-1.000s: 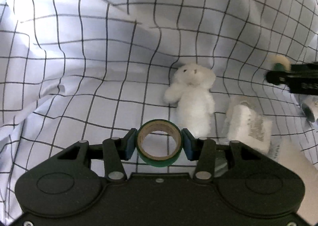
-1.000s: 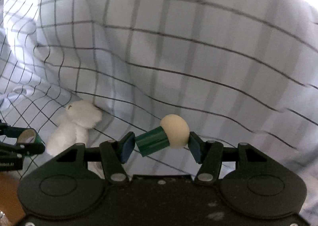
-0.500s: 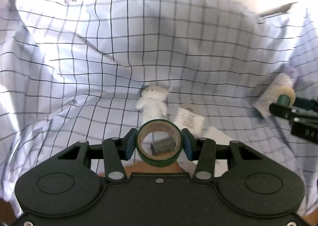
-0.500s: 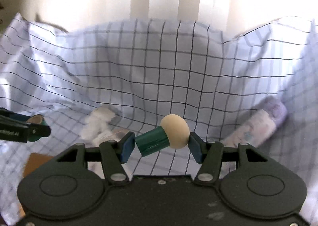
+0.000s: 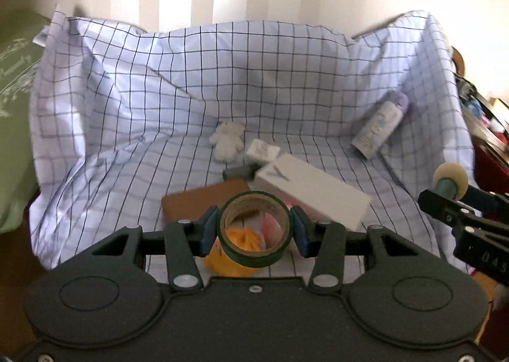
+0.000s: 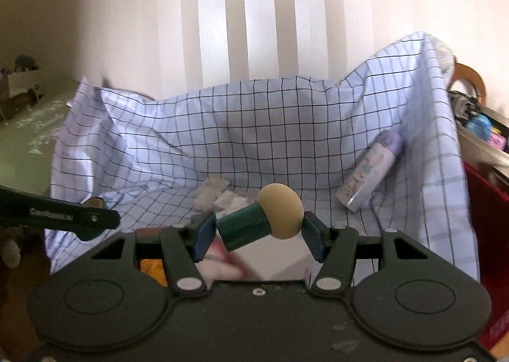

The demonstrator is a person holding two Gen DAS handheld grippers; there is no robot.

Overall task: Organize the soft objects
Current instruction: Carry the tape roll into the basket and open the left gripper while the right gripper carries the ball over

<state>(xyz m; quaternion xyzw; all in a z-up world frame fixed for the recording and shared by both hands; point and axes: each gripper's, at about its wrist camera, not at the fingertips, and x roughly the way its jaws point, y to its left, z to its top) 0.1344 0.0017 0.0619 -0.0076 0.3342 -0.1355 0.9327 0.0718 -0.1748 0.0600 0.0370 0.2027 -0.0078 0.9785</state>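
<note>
My left gripper [image 5: 254, 230] is shut on a green tape roll [image 5: 254, 259], held upright above the near edge of a checked cloth [image 5: 127, 107] that lines a bin. My right gripper [image 6: 259, 228] is shut on a green-handled puff with a cream round head [image 6: 280, 210]; the left wrist view shows the puff [image 5: 450, 176] at the far right. A white plush bear [image 5: 226, 140] lies on the cloth beside a white sponge block [image 5: 262, 150]. An orange soft thing [image 5: 238, 261] sits below the roll, mostly hidden.
A long white box [image 5: 313, 190], a brown card [image 5: 203, 199], a grey cylinder [image 5: 238, 172] and a lilac bottle [image 5: 380, 129] lie on the cloth. A green cushion [image 5: 12, 107] stands to the left, a red bin [image 6: 486, 218] to the right, a wall behind.
Both grippers have pulled back and up from the cloth with their loads still held. The bear has shrunk in view and the whole cloth-lined bin now shows.
</note>
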